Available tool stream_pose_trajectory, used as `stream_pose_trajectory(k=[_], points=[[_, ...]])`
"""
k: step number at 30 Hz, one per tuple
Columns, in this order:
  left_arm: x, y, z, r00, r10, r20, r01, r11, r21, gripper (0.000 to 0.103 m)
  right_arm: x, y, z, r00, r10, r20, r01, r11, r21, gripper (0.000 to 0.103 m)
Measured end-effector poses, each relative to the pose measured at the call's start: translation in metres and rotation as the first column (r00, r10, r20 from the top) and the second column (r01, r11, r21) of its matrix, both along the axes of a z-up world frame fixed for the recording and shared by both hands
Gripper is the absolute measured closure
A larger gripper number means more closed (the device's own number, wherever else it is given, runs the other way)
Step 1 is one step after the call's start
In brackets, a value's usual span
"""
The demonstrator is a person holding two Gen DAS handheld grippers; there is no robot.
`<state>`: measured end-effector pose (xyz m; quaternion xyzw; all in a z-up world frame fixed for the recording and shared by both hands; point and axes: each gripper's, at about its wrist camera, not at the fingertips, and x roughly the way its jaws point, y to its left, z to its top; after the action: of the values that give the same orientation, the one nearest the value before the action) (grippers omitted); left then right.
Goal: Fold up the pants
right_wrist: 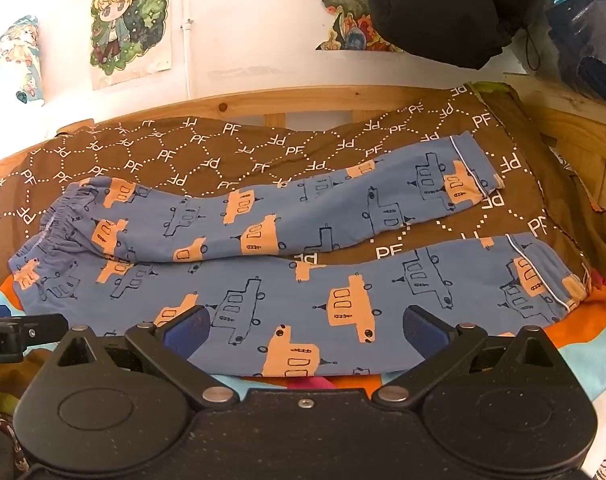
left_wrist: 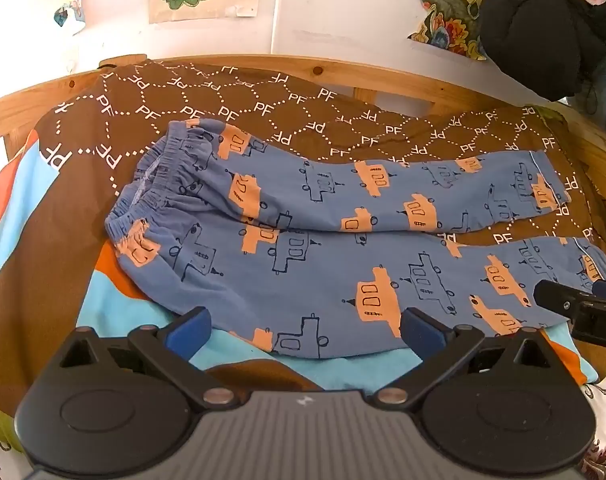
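The blue pants [left_wrist: 343,248] lie flat on the bed, both legs spread, just ahead of both claws; the left claw [left_wrist: 305,330] and right claw [right_wrist: 305,330] gape wide, holding nothing; each claw's fingertips hide the near hem.

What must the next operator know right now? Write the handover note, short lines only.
Left tool: open, holding nothing, hovering at the near edge of the nearer leg.
Right tool: open, holding nothing, at the same near edge, further toward the cuffs.
Blue cotton pants with orange and outlined boat print: spread flat on the brown "PF" patterned blanket, elastic waistband left, cuffs right, legs splayed apart.
Done: pants laid out only.
Left: every fold. Probably bring one leg over the other, then fold cuffs toward the waistband.
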<state>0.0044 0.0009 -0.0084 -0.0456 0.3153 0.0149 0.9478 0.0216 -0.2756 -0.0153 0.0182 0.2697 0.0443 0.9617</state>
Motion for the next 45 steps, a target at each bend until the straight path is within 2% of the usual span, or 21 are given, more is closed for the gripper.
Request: stream_pose_trajectory(k=[8, 14, 20, 24, 28, 34, 39, 41, 43, 45], points=[[0.004, 0.002, -0.004, 1.000, 0.016, -0.017, -0.016, 0.999, -0.028, 0.000, 0.005, -0.002, -0.005, 0.999, -0.009, -0.042, 0.010, 1.000, 0.004, 0.001], [0.013, 0.006, -0.007, 0.997, 0.027, -0.073, -0.030, 0.998, -0.046, 0.000, 0.019, -0.006, -0.002, 0.994, -0.049, -0.093, 0.047, 0.998, -0.029, 0.001], [0.031, 0.004, 0.011, 0.998, 0.022, -0.060, -0.022, 1.000, 0.001, 0.000, 0.029, -0.014, 0.011, 0.993, -0.053, -0.101, 0.053, 0.999, -0.003, 0.001], [0.046, 0.000, 0.031, 1.000, -0.013, -0.011, 0.014, 0.998, 0.064, 0.000, 0.042, -0.014, 0.022, 0.995, -0.036, -0.090, 0.036, 0.999, 0.003, 0.001], [0.066, -0.002, 0.046, 0.999, -0.049, 0.001, 0.048, 0.993, 0.103, 0.000, 0.060, -0.008, 0.035, 0.998, -0.017, -0.065, 0.016, 1.000, -0.016, 0.001], [0.099, 0.005, 0.058, 0.998, -0.070, -0.001, 0.070, 0.986, 0.151, 0.000, 0.095, 0.008, 0.061, 0.998, 0.050, -0.034, -0.054, 0.994, -0.100, 0.001], [0.128, 0.016, 0.063, 0.996, -0.091, -0.021, 0.094, 0.985, 0.145, 0.000, 0.129, 0.021, 0.079, 0.992, 0.124, -0.028, -0.127, 0.976, -0.175, 0.001], [0.142, 0.021, 0.064, 0.994, -0.102, -0.042, 0.107, 0.985, 0.133, 0.000, 0.145, 0.028, 0.084, 0.984, 0.173, -0.030, -0.175, 0.956, -0.234, 0.001], [0.157, 0.024, 0.065, 0.993, -0.103, -0.064, 0.112, 0.982, 0.151, 0.000, 0.161, 0.034, 0.087, 0.972, 0.233, -0.032, -0.233, 0.932, -0.277, 0.001], [0.174, 0.027, 0.068, 0.990, -0.119, -0.073, 0.131, 0.974, 0.183, 0.000, 0.179, 0.035, 0.094, 0.953, 0.299, -0.045, -0.300, 0.915, -0.270, 0.001]])
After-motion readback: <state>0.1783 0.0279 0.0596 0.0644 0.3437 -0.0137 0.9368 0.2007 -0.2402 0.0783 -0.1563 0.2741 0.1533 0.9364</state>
